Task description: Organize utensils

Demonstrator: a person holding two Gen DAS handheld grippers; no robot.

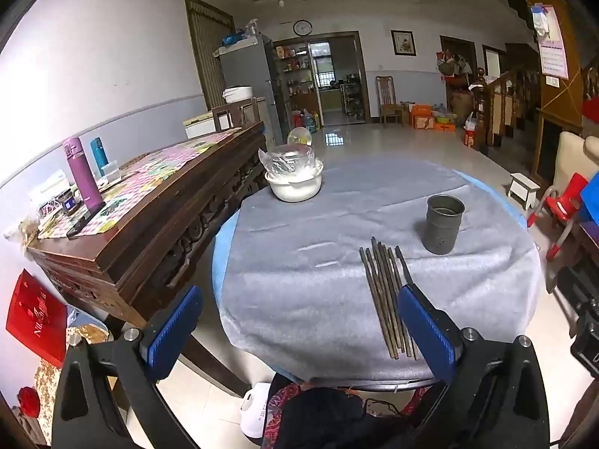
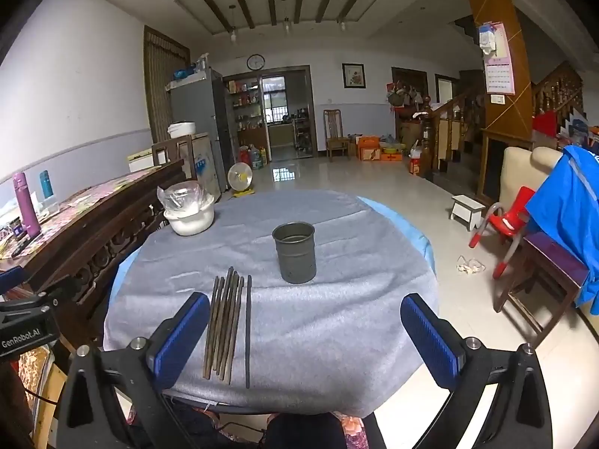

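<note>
Several dark chopsticks (image 1: 385, 295) lie side by side on the grey cloth of a round table (image 1: 299, 262), pointing away from me. A grey metal cup (image 1: 443, 223) stands upright just beyond them to the right. My left gripper (image 1: 299, 314) hovers open over the table's near edge, its right pad beside the chopsticks' near ends. In the right wrist view the chopsticks (image 2: 226, 323) run along the inside of the left pad, the cup (image 2: 294, 252) stands ahead, and my right gripper (image 2: 305, 329) is open, holding nothing.
A white bowl (image 1: 295, 183) with a plastic-wrapped item sits at the table's far left. A carved wooden sideboard (image 1: 157, 232) with bottles flanks the table's left side. A red chair (image 2: 509, 220) and a small white stool (image 2: 468, 209) stand on the floor to the right.
</note>
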